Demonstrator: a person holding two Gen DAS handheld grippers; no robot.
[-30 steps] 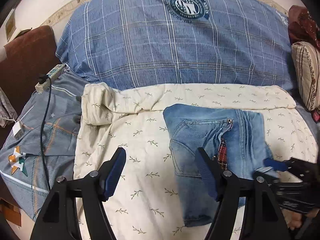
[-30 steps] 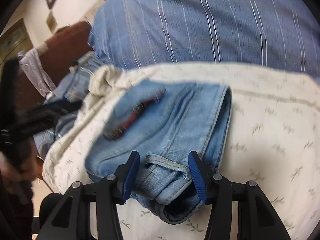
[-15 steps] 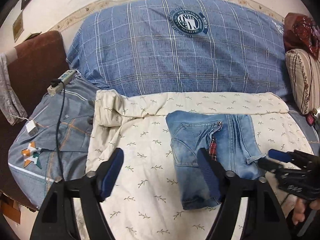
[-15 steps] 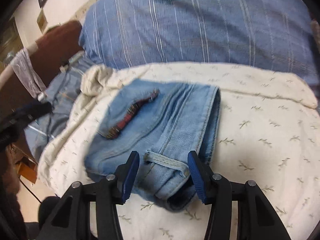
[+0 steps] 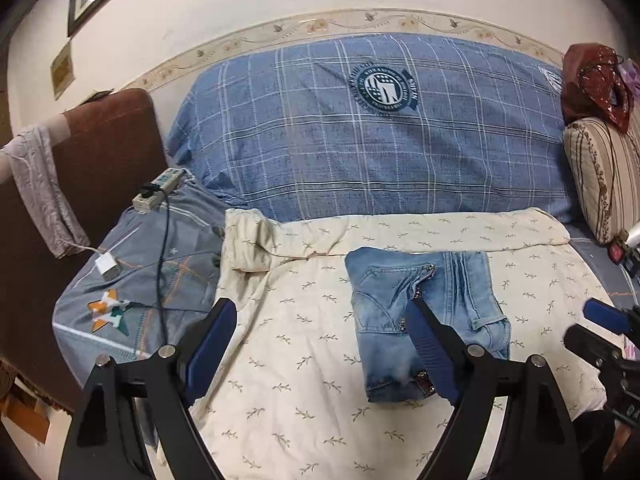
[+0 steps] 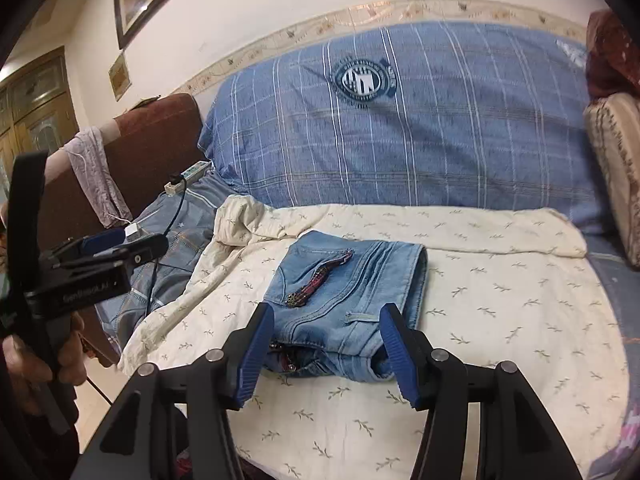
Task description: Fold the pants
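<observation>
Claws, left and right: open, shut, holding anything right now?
Left claw: open, holding nothing.
Right claw: open, holding nothing; folded jeans lie on the bed.

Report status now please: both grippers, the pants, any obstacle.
Left gripper open, empty. Right gripper open, empty. Jeans folded, lying free on cream sheet. Nothing in the way.

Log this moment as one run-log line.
task: fold pants | jeans: folded, lying on cream blanket | left gripper: open, empty, clear of jeans | right gripper: open, empty | stage: fold looks complete
</observation>
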